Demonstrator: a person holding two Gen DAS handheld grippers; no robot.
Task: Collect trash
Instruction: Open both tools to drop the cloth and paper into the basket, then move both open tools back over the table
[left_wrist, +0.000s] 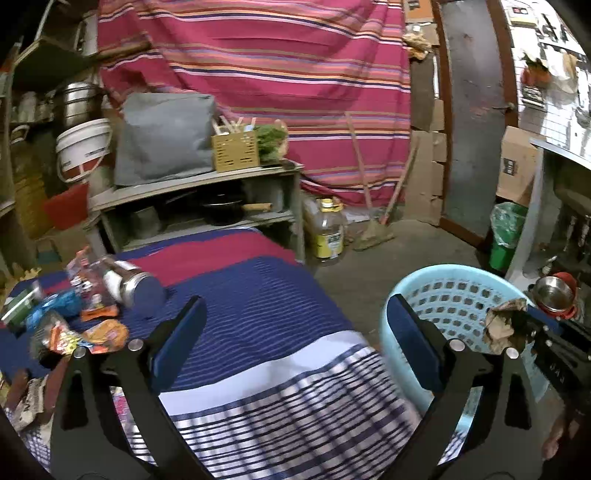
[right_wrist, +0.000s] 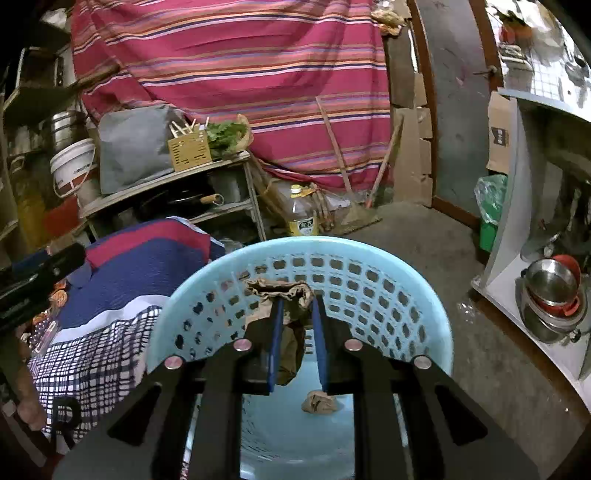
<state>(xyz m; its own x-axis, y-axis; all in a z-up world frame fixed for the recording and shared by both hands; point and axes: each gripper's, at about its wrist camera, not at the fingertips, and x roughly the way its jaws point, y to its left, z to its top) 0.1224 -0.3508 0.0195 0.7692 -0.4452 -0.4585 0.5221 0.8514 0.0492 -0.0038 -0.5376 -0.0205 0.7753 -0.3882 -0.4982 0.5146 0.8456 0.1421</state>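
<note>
My right gripper (right_wrist: 297, 300) is shut on a crumpled brown paper (right_wrist: 280, 291) and holds it over the light blue perforated basket (right_wrist: 306, 243). Another brown paper wad (right_wrist: 319, 402) lies on the basket's bottom. In the left wrist view the same held paper (left_wrist: 500, 326) hangs above the basket (left_wrist: 443, 267) at the right. My left gripper (left_wrist: 295, 302) stands wide open with nothing between its fingers, above the blue striped cloth (left_wrist: 258, 295). A pile of colourful wrappers (left_wrist: 74, 328) lies on the cloth at the left, next to a steel bottle (left_wrist: 129, 284).
A grey shelf (left_wrist: 199, 181) with a bag, a wooden box and greens stands behind the cloth. A yellow-labelled oil jug (left_wrist: 327, 229) and a broom (left_wrist: 373, 229) stand on the floor. A green bin (left_wrist: 504, 236) and steel bowls (right_wrist: 550, 284) are at the right.
</note>
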